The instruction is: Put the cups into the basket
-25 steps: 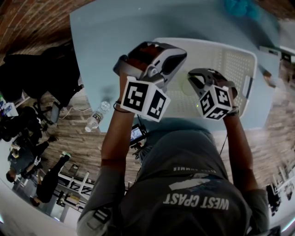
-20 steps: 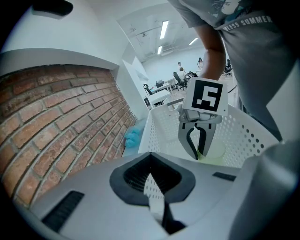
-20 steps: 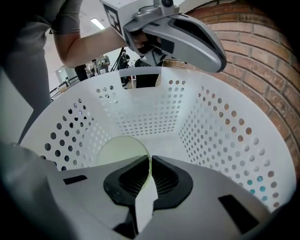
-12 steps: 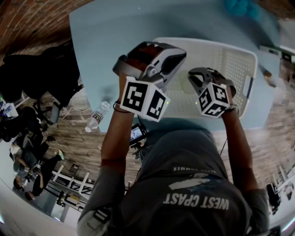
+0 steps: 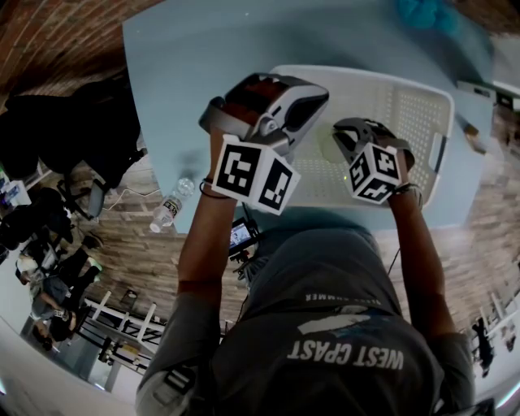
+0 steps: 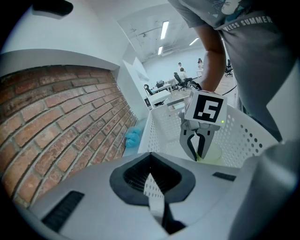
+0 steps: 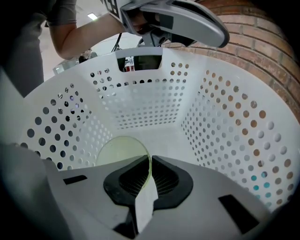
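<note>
Pale blue table [image 5: 187, 73], white perforated basket [image 5: 418, 110] on it, teal cloth [image 5: 422, 12] beyond

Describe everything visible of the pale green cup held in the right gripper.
The pale yellow-green translucent plastic cup looks thin-walled, round-rimmed and empty. The right gripper is shut on its edge, and the thin wall is pinched between the dark fingers. The cup hangs low inside the white perforated plastic basket, near one side wall. Whether it touches the basket's floor cannot be told.
</note>
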`<state>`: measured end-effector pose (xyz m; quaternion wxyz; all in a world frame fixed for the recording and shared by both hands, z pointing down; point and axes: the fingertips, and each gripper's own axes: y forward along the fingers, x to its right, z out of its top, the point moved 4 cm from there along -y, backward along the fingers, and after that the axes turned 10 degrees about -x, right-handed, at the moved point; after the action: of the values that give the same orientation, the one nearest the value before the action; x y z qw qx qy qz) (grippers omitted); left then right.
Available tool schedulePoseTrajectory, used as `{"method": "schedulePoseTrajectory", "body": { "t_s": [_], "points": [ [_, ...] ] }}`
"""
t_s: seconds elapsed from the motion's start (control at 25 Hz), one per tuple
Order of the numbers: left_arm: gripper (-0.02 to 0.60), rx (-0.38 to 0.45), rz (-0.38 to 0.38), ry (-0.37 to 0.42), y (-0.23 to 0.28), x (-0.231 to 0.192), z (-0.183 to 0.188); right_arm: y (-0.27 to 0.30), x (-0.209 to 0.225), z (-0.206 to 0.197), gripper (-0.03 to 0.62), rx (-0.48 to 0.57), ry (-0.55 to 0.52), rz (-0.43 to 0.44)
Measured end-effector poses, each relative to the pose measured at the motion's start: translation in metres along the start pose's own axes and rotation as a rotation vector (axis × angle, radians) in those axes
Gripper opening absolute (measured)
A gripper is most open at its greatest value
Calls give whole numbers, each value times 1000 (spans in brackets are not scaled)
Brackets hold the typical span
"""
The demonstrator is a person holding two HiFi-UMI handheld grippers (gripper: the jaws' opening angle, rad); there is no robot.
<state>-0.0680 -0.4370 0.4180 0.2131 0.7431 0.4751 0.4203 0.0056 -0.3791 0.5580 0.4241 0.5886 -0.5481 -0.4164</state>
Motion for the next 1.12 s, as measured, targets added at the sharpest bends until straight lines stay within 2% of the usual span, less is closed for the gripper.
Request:
{"method": "schedulePoseTrajectory", "body": {
  "t_s": [0.8, 1.12],
  "points": [
    [2, 3, 28, 4, -15, -1, 2, 8, -5, -6, 32, -54, -15, 4],
    [2, 6, 45, 17, -26, 3, 9, -7, -8, -2, 51, -40, -22, -33]
  ]
}}
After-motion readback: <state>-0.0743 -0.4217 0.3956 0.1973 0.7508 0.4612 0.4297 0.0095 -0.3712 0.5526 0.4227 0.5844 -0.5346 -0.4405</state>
